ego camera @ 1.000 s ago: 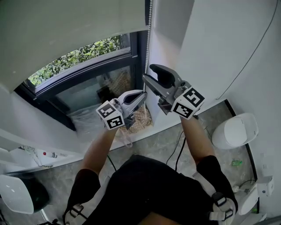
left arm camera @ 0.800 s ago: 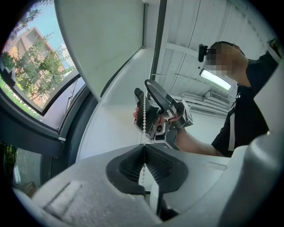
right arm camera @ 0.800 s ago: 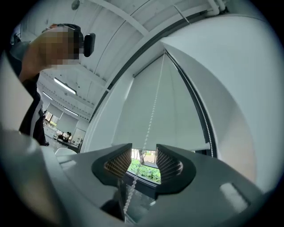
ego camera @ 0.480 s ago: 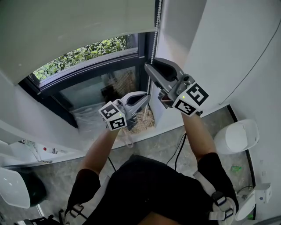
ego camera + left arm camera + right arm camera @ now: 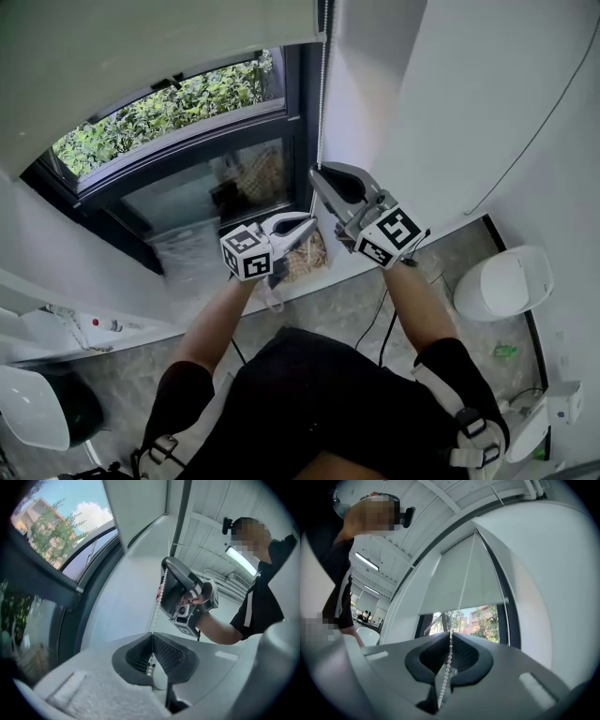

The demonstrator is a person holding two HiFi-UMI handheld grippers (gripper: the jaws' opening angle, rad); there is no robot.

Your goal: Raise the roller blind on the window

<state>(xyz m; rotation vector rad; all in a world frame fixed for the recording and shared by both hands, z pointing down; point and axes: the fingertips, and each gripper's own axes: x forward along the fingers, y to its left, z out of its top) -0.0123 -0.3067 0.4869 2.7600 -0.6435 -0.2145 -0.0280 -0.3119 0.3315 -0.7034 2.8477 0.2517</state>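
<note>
Person is working the blind (image 5: 159, 37), hanging above both jaws, up by its chain (image 5: 322, 94).
Left gripper (image 5: 305, 223) is clamping the chain lower down; right gripper (image 5: 319, 174) has just been closing its jaws on it above. Each pull is best going straight down, one grip always holding.

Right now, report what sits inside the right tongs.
The bead chain runs between the right tongs, whose jaws have just been closing on it. Its run beneath is covered by the tongs themselves.
</note>
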